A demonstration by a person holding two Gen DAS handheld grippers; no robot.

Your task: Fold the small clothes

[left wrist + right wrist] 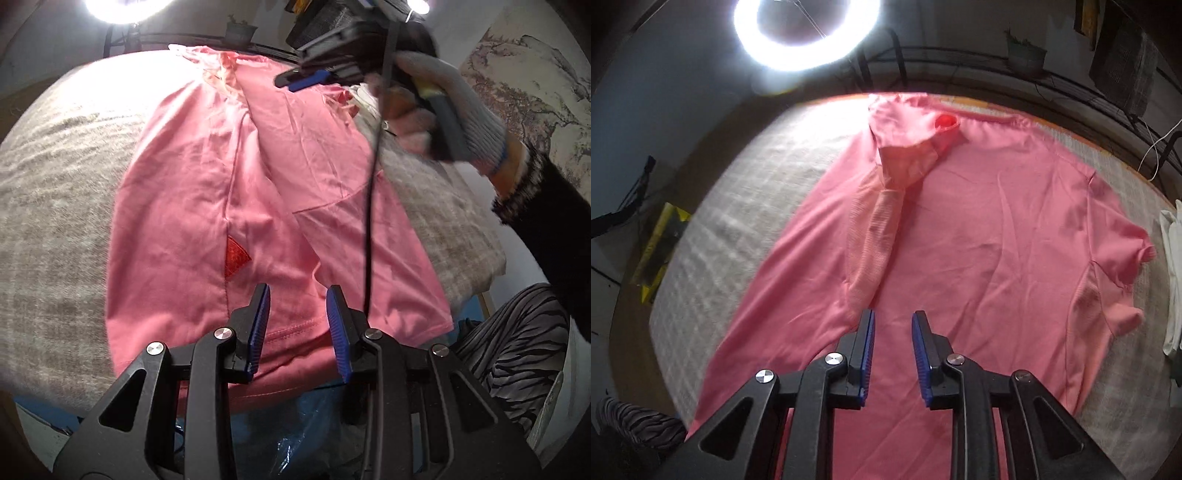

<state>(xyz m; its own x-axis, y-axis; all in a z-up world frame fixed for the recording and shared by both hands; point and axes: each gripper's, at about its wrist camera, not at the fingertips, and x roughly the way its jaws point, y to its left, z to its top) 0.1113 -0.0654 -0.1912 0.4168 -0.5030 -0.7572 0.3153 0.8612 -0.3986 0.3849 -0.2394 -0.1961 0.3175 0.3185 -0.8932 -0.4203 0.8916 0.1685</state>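
We find the pink shirt (280,192) spread across the grey woven cloth (55,206) that covers the table, its hem toward the near edge and its neck toward the far edge under the ring light (807,33). One side panel is folded in over the body, with a sleeve (886,206) lying lengthwise along the fold. A red triangular label (236,258) shows near the side seam. We note the left gripper (298,295) poised over the hem, its blue pads parted and nothing between them. The right gripper (893,321) hangs above the body of the shirt, jaws likewise apart and empty. In the left wrist view, a gloved hand (443,110) carries it over the far shoulder. A white garment (1172,280) lies beside the shirt's right sleeve
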